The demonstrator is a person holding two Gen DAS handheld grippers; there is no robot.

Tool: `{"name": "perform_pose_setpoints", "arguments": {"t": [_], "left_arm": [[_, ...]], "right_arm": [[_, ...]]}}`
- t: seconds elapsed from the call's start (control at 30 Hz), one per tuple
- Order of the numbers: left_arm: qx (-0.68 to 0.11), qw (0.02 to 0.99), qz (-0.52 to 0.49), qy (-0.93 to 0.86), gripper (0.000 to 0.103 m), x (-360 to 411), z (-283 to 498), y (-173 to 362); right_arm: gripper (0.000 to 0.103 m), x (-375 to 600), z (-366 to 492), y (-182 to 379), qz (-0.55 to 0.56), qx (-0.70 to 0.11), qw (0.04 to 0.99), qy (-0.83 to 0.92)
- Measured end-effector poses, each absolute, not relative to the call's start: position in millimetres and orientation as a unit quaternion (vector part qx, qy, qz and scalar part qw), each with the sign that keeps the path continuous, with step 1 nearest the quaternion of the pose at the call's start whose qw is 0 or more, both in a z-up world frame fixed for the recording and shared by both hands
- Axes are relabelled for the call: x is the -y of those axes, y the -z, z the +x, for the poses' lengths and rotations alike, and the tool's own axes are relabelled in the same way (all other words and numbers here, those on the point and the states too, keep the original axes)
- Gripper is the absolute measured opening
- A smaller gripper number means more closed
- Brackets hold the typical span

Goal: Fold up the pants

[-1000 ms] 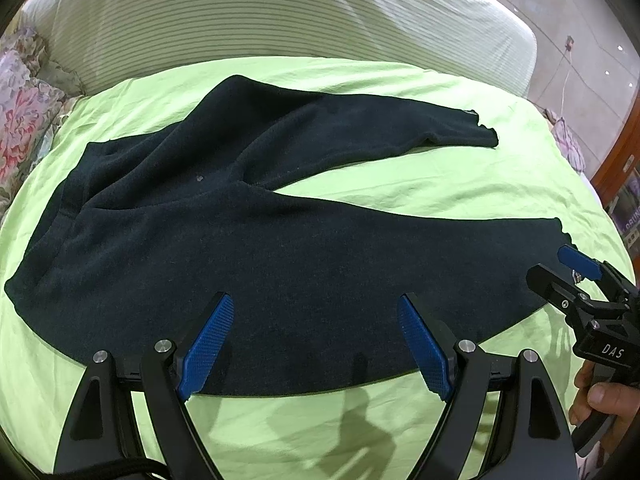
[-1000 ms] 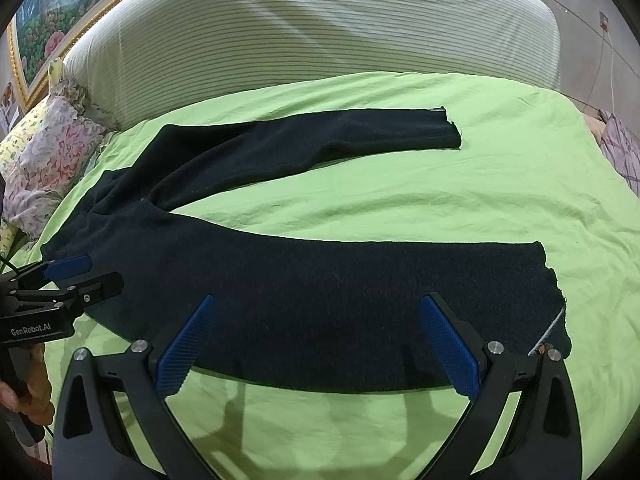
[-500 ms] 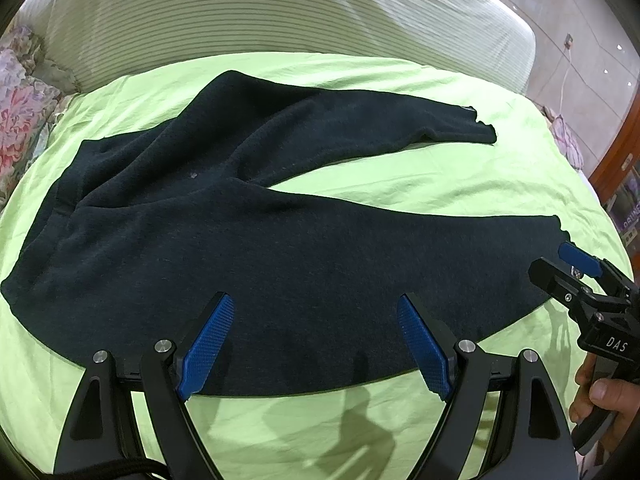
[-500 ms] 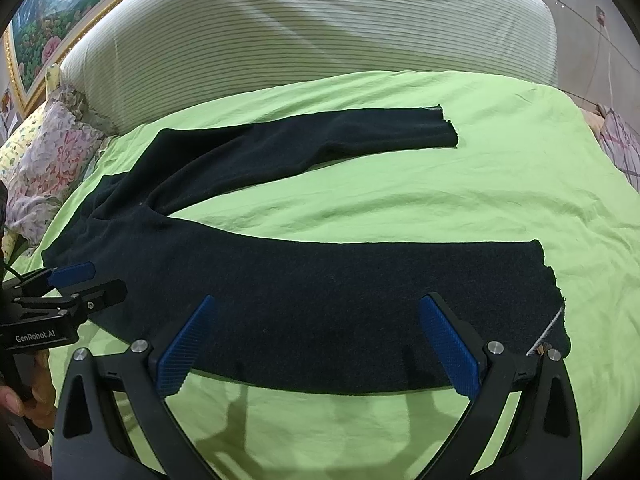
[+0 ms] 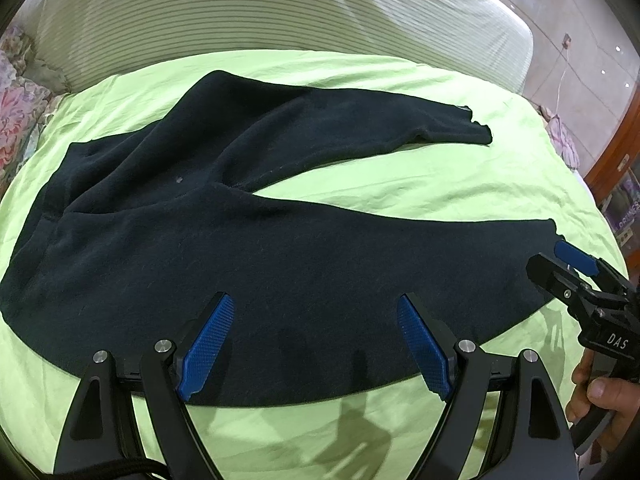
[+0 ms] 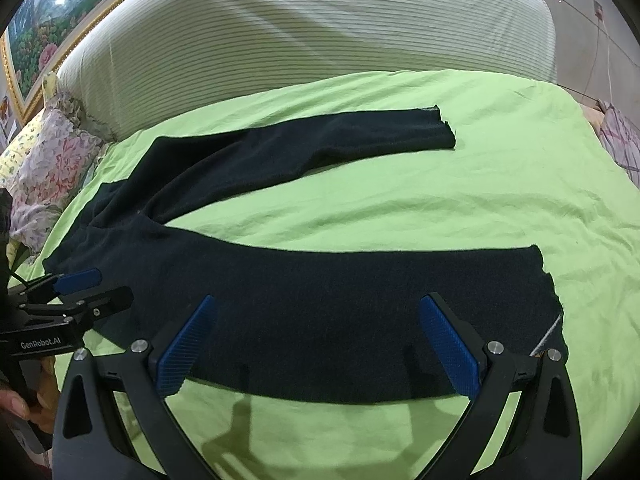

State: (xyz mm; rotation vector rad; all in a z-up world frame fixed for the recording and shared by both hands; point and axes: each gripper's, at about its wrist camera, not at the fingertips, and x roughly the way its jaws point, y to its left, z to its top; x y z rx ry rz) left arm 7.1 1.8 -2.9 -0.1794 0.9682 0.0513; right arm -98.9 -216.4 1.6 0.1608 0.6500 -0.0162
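Dark navy pants (image 5: 248,248) lie spread flat on a bright green bed sheet (image 5: 440,184), waist to the left, two legs reaching right in a V. In the right wrist view the pants (image 6: 340,300) show the near leg across the front and the far leg behind. My left gripper (image 5: 316,340) is open and empty above the near leg's front edge, toward the waist. My right gripper (image 6: 316,344) is open and empty above the near leg's front edge, toward the cuff. Each gripper also shows at the side of the other's view.
A striped white headboard cushion (image 5: 280,20) runs along the far side of the bed. Floral pillows (image 6: 52,164) lie at the left. A framed painting (image 6: 52,28) hangs at upper left. A wooden cabinet (image 5: 620,184) stands at the right.
Both grippers have shifted slightly; the pants look a little nearer in the left wrist view. Both stay open and the pants have not moved.
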Motion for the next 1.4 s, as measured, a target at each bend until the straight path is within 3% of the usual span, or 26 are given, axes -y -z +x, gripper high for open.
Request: {"name": "perform_pose_setpoints", "arguments": {"t": [0.77, 1.0, 1.4], "left_arm": [[-0.456, 0.887, -0.066, -0.03, 0.084, -41.0, 139.1, -33.9], [-0.461, 0.886, -0.051, -0.019, 0.084, -70.0, 200.3, -45.6], [-0.535, 0.844, -0.009, 0.025, 0.084, -94.0, 279.7, -10.3]], "right_arm": [[0.101, 296.5, 10.5, -46.4, 0.09, -0.284, 0.954, 0.014], [0.101, 341.2, 64.4, -52.1, 0.114, -0.304, 0.946, 0.015], [0.101, 401.0, 148.7, -20.7, 0.147, -0.379, 0.913, 0.013]]}}
